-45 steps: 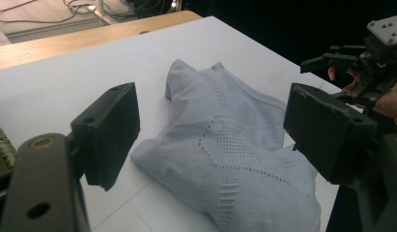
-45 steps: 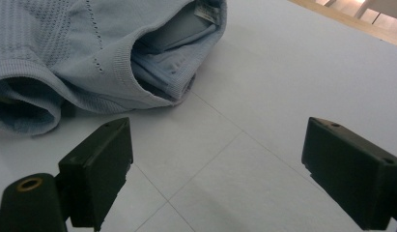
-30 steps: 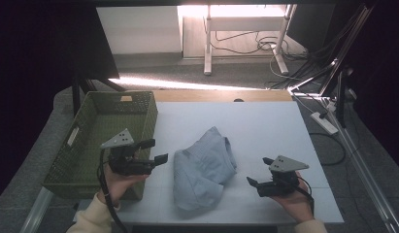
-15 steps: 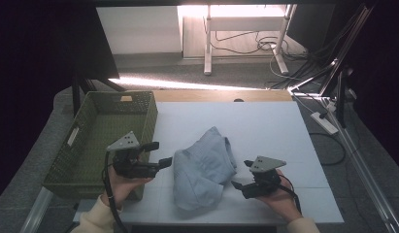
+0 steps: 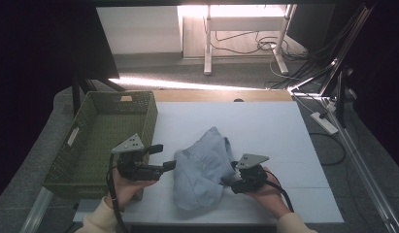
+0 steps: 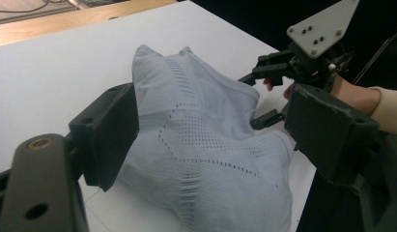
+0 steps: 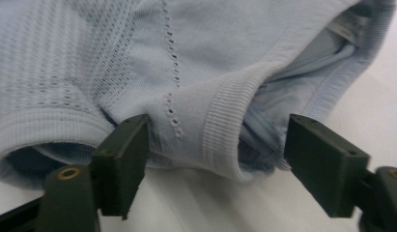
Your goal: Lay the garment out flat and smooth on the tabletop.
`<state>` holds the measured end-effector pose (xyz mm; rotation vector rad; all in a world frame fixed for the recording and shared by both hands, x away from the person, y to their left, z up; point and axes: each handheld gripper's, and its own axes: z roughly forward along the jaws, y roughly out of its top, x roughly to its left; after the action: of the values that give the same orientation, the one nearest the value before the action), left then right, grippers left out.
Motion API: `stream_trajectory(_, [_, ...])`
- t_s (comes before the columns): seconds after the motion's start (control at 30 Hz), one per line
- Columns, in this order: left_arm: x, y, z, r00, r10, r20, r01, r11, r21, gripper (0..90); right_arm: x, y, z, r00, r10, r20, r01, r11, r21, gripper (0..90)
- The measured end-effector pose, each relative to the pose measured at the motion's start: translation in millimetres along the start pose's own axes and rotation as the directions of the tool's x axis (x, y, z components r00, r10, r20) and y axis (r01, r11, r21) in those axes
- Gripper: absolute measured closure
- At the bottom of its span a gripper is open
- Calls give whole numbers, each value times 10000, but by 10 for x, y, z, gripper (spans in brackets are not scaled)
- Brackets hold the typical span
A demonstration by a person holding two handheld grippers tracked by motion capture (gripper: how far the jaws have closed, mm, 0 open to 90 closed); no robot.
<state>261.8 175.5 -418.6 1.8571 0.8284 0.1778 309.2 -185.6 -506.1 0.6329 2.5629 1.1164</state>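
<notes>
White table (image 5: 265,126), crumpled ribbed-knit garment (image 5: 202,165)

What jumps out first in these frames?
A crumpled pale blue knit garment lies mid-table, at the near edge. The right tool is at its ribbed hem, jaws just closing with the hem between them, not yet pinching; the left tool waits open at the other side. An empty green basket sits at the table's left.
</notes>
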Motion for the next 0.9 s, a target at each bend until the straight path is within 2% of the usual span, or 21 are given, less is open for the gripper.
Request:
stream_trajectory(0.1, [-17,1,15,10000,23,42,-23,10000,20,199,-8,-8,61,9998,-107,-189,113,9995,311,453])
stream_trajectory(0.13, [-22,0,23,10000,33,65,-33,10000,30,199,-10,-10,80,9997,-123,-230,132,9990,428,514])
stream_trajectory(0.17, [-28,-1,31,10000,40,85,-40,10000,53,199,-10,-10,80,9997,-123,-230,132,9990,428,514])
stream_trajectory(0.23, [-40,-1,42,9999,65,123,-66,9999,80,199,-17,-11,96,9991,-170,-386,192,9981,577,614])
stream_trajectory(0.27, [-46,-1,47,9999,77,142,-78,9999,92,200,-31,-5,90,9987,-99,-499,126,9984,550,703])
stream_trajectory(0.3, [-53,-2,54,9998,88,163,-90,9999,103,200,-35,-2,83,9984,-38,-561,68,9986,529,729])
stream_trajectory(0.67, [-153,-37,186,9983,290,507,-312,9986,434,205,-48,8,44,9984,90,-565,-66,9991,427,805])
stream_trajectory(0.9, [-211,-116,367,9959,416,802,-491,9944,938,213,-61,6,46,9977,192,-650,-161,9987,482,817])
